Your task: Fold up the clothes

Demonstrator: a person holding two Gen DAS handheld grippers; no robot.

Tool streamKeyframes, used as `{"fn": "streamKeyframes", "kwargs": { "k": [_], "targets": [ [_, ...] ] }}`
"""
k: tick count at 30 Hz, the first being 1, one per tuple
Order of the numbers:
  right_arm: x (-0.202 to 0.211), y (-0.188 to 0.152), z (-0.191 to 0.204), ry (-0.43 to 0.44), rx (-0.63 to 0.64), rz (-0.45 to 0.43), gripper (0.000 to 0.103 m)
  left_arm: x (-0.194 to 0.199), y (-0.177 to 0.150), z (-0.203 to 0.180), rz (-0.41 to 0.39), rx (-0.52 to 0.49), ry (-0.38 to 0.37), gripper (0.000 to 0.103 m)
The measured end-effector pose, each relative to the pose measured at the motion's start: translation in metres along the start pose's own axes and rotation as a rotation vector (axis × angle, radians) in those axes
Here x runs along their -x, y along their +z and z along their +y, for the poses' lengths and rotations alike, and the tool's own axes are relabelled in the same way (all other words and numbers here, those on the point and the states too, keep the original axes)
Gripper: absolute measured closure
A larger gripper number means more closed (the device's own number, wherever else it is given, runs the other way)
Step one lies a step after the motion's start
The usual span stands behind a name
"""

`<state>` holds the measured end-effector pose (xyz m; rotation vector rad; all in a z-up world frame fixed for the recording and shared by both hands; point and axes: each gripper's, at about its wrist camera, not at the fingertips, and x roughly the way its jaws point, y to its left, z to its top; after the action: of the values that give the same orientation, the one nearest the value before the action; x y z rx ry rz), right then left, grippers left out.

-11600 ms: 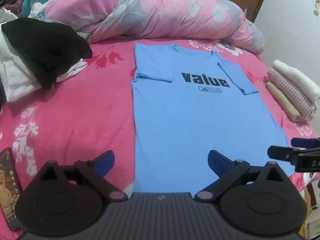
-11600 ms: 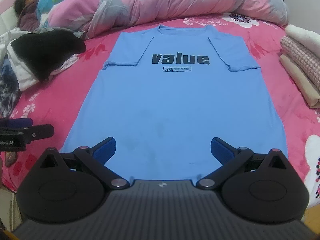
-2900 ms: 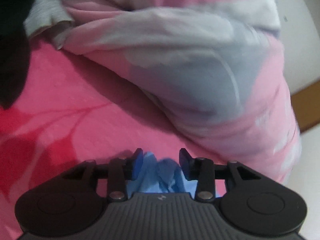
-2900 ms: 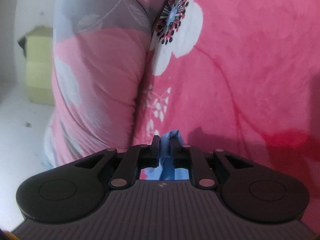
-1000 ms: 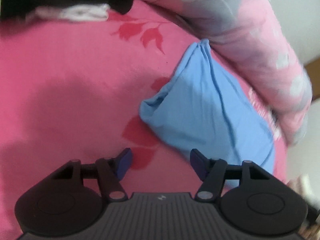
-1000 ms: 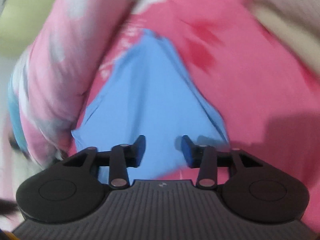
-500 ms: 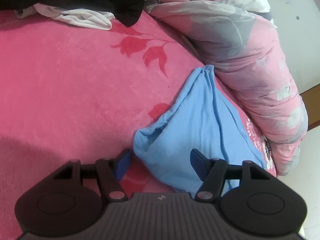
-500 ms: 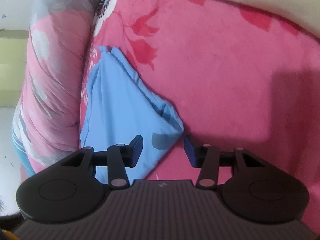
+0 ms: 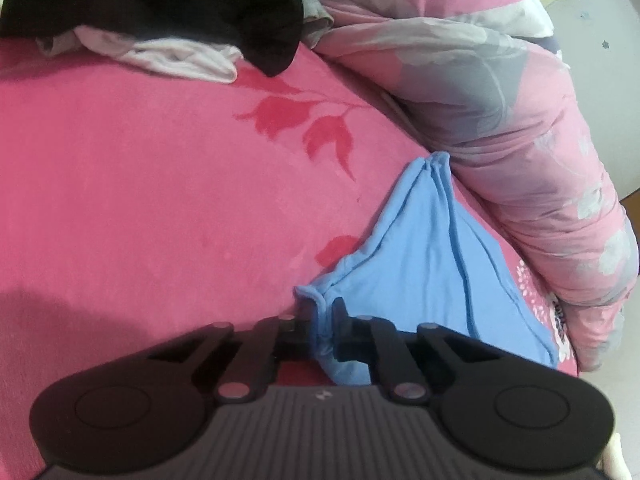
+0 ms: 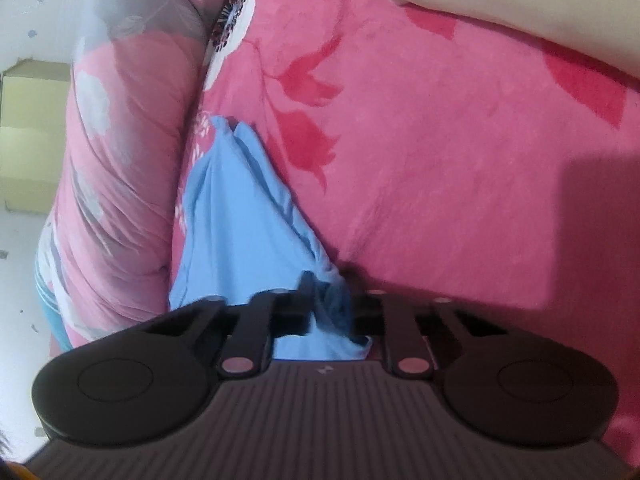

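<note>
- The blue T-shirt (image 9: 424, 264) lies folded on the pink flowered bedspread (image 9: 160, 200), close along the foot of the rolled pink and grey quilt (image 9: 500, 100).
- In the left wrist view the left tool (image 9: 322, 320) has just been closing, and its jaws now stand narrow, pinching the near corner of the shirt; bunched blue cloth shows between the two fingers (image 9: 340, 312).
- From that pinched corner the shirt fans out toward the quilt and narrows to a gathered point at its far end, with creases running along its length.
- In the right wrist view the right tool (image 10: 326, 304) has likewise just been closing and is clamped on another corner of the shirt (image 10: 240, 216); the cloth is crumpled and shadowed between its fingers (image 10: 306, 284).
- There the shirt lies between the quilt (image 10: 120, 140) on the left of the picture and open bedspread (image 10: 440, 160) on the right, again tapering to a knotted-looking tip at the far end.
- A black garment (image 9: 160, 4) lies over a white garment (image 9: 180, 58) at the far edge of the bed in the left view, well apart from the shirt.
- A pale cream fabric edge (image 10: 500, 0) crosses the upper right of the right view; what it is cannot be told.
</note>
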<state>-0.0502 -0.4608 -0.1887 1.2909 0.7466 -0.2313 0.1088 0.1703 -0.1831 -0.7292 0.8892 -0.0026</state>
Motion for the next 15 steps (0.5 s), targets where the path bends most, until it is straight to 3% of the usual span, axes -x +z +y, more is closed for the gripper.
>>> {"fn": "streamKeyframes", "kwargs": {
  "k": [5, 15],
  "targets": [
    [0.015, -0.003, 0.015, 0.019, 0.043, -0.033, 0.098, 0.017, 0.004, -0.001, -0.050, 0.041, -0.017, 0.097],
    [0.061, -0.020, 0.039, 0.034, 0.058, -0.049, 0.098, 0.069, 0.018, -0.003, -0.026, 0.026, -0.053, 0.098]
  ]
}}
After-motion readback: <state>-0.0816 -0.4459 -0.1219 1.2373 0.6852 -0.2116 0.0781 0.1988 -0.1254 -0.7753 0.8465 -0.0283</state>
